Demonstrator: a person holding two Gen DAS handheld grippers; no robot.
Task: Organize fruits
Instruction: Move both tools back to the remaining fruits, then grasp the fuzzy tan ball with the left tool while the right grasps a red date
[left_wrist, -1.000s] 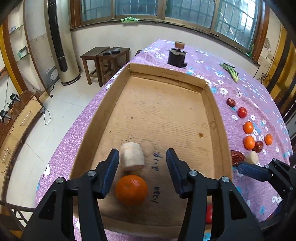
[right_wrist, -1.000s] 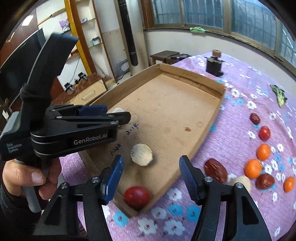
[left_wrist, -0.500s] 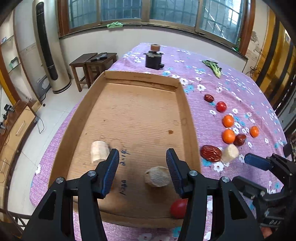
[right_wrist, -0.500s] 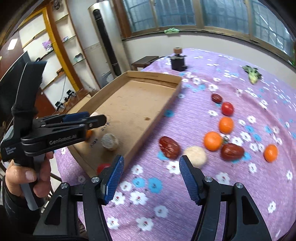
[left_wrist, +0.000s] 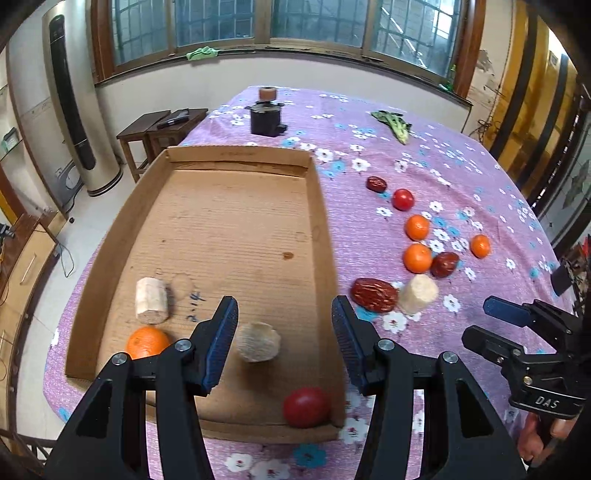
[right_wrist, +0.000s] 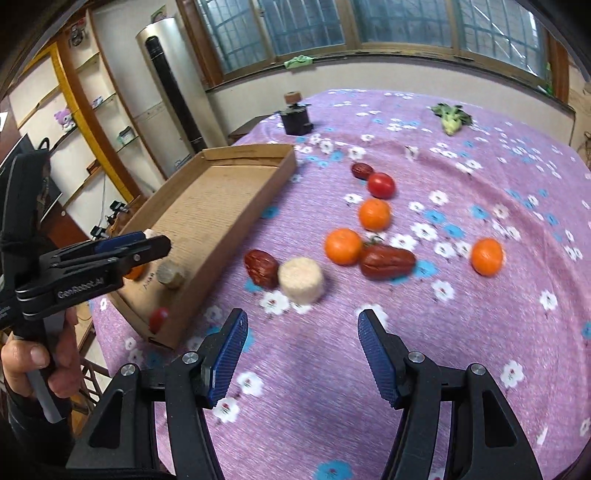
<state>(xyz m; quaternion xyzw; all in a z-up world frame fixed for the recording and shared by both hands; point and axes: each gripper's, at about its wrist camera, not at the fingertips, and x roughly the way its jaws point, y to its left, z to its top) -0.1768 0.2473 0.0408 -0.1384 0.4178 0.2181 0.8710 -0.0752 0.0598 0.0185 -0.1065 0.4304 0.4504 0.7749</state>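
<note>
A shallow cardboard tray (left_wrist: 325, 236) lies on the purple flowered cloth. In it are two pale cut pieces (left_wrist: 150, 300) (left_wrist: 257, 341), an orange (left_wrist: 147, 341) and a red tomato (left_wrist: 306, 406). My left gripper (left_wrist: 283, 343) is open and empty above the tray's near end. On the cloth to the right lie a pale piece (right_wrist: 301, 280), red dates (right_wrist: 261, 267) (right_wrist: 387, 261) (right_wrist: 361, 170), three oranges (right_wrist: 343, 246) (right_wrist: 375, 214) (right_wrist: 487, 256) and a tomato (right_wrist: 381, 185). My right gripper (right_wrist: 301, 341) is open and empty, just in front of the pale piece.
A black object with a brown top (left_wrist: 265, 116) stands at the table's far end. A green leafy vegetable (left_wrist: 393, 123) lies at the far right. Wooden stools (left_wrist: 159, 129) stand beyond the table's left side. The left gripper shows in the right wrist view (right_wrist: 110, 245).
Both grippers have swung to the right. The right gripper has moved from over the tray's near corner to the loose fruit on the cloth. Both stay open and empty.
</note>
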